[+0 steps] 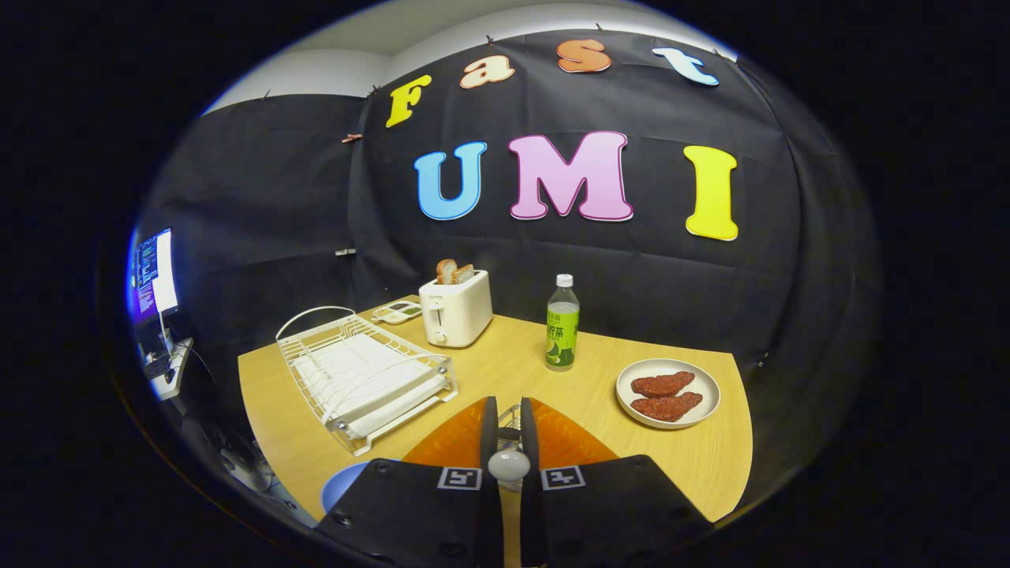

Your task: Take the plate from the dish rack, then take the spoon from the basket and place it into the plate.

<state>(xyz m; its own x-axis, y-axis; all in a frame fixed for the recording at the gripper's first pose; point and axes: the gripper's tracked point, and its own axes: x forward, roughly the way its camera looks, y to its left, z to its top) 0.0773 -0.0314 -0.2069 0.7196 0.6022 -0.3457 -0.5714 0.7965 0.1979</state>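
Dish rack point(364, 377) left, toaster point(456, 309) behind it, bottle point(562, 325) centre, plate point(667, 393) right (holding food).

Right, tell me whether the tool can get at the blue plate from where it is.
Probably yes. The blue plate lies close beside the tool, on its left, with nothing between them. But the tool is shut on the spoon, so it could only reach over the plate, not grasp it.
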